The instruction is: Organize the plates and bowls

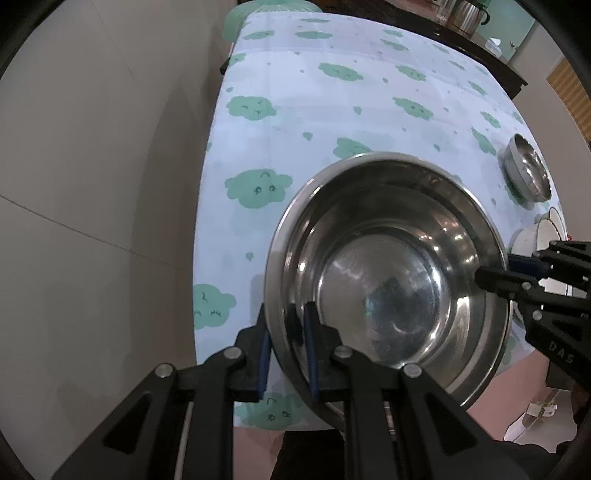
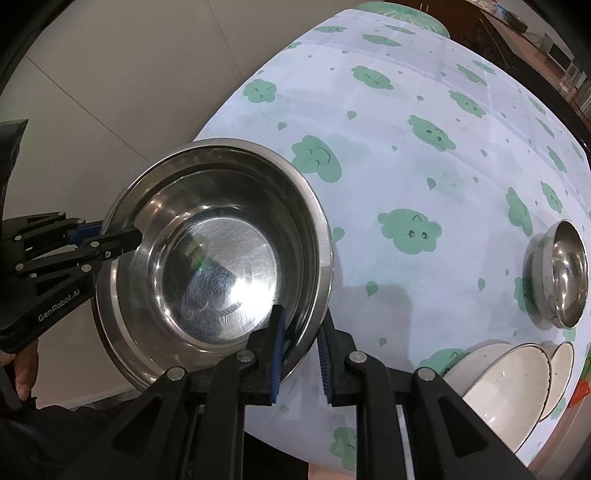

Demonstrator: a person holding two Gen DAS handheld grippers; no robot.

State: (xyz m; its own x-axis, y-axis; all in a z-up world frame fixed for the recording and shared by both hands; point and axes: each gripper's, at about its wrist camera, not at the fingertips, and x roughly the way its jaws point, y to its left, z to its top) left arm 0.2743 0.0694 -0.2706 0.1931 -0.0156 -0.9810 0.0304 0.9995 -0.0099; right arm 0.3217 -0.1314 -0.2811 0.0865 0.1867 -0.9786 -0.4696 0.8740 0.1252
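A large steel bowl with a second steel bowl nested inside it is held above the near edge of the table. My left gripper is shut on its rim at one side. My right gripper is shut on the opposite rim of the same bowl; it also shows in the left wrist view. My left gripper shows in the right wrist view. A small steel bowl stands on the table to the right, also in the left wrist view. Two white bowls stand near it.
The table carries a pale blue cloth with green clouds. A grey tiled wall runs along its left side. A dark counter with a kettle stands behind the table's far end.
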